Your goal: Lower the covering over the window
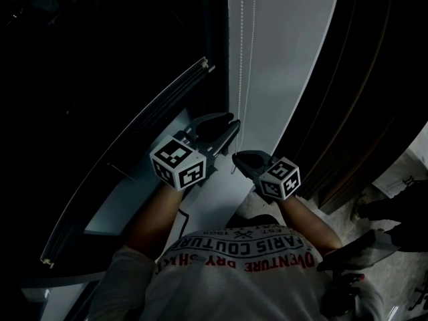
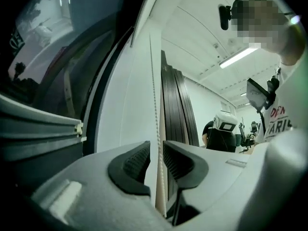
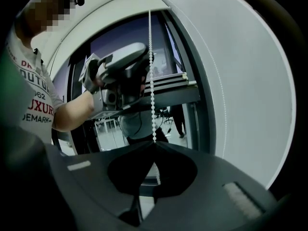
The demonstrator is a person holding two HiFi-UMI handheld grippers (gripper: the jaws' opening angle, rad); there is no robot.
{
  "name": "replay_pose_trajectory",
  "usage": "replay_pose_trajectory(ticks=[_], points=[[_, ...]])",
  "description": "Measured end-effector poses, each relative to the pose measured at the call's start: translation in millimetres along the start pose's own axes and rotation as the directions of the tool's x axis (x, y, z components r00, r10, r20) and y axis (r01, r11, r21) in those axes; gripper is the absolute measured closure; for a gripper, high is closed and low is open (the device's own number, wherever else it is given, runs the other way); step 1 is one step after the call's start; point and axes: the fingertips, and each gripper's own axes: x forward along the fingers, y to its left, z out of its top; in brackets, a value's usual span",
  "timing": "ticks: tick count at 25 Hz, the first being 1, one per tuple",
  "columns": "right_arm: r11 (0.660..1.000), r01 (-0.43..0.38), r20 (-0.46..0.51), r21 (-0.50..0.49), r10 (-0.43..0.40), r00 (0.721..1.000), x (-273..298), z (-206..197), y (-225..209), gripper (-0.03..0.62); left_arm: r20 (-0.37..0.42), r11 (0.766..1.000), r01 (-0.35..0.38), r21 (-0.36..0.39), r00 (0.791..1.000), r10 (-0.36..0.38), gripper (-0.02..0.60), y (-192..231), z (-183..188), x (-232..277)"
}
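Note:
A white bead chain (image 1: 240,52) hangs down beside the dark window (image 1: 100,79). My left gripper (image 1: 226,130) is open, and the chain (image 2: 156,124) runs through the gap between its ribbed pads (image 2: 136,163) without being pressed. Just below and to the right, my right gripper (image 1: 238,158) is shut on the bead chain (image 3: 151,76), which disappears where its jaws meet (image 3: 154,145). The left gripper (image 3: 122,73) shows higher up the chain in the right gripper view. A grey rail with a white end cap (image 2: 78,129) crosses the window.
A white wall panel (image 1: 287,59) rises to the right of the chain, with a second chain strand (image 3: 217,81) along it. Dark frame strips (image 1: 361,99) lie further right. A sill (image 1: 134,199) runs under the window. Another person (image 2: 224,131) stands in the lit room behind.

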Motion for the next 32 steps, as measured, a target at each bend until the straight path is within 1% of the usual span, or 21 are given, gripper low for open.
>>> replay_pose_trajectory(ticks=[2, 5, 10, 11, 12, 18, 25, 29, 32], points=[[1.000, 0.000, 0.000, 0.005, 0.000, 1.000, 0, 0, 0, 0.588, 0.018, 1.000, 0.001, 0.012, 1.000, -0.001, 0.494, 0, 13, 6], [1.000, -0.002, -0.002, 0.014, 0.002, 1.000, -1, -1, 2, 0.588, 0.021, 1.000, 0.003, 0.009, 1.000, -0.003, 0.494, -1, 21, 10], [1.000, -0.003, 0.000, 0.016, 0.003, 1.000, 1, 0, 2, 0.588, -0.039, 1.000, 0.003, 0.004, 0.999, -0.002, 0.500, 0, 17, 17], [1.000, -0.007, -0.001, 0.020, 0.007, 1.000, 1, 0, 3, 0.588, -0.050, 1.000, 0.000, -0.001, 0.999, 0.000, 0.523, 0, 16, 17], [1.000, -0.010, 0.000, 0.026, 0.010, 1.000, 1, -1, 4, 0.588, -0.058, 1.000, -0.002, -0.004, 0.998, 0.002, 0.569, -1, 15, 17], [0.999, -0.006, 0.021, 0.039, 0.005, 1.000, -3, 0, 5, 0.588, -0.062, 1.000, 0.008, 0.011, 0.998, -0.007, 0.574, -9, 15, 18], [0.997, -0.028, 0.027, 0.067, 0.026, 0.999, 0, 0, 12, 0.588, -0.069, 1.000, 0.006, 0.024, 0.998, -0.004, 0.575, -11, 16, 12], [0.998, -0.021, -0.031, 0.067, 0.023, 0.999, 3, -17, 11, 0.588, -0.118, 0.999, -0.009, 0.051, 0.993, 0.015, 0.575, -9, -2, 10], [0.993, -0.028, -0.045, 0.112, 0.033, 0.998, 4, -32, 13, 0.588, -0.132, 0.999, -0.019, 0.032, 0.991, 0.023, 0.575, -10, -20, 8]])
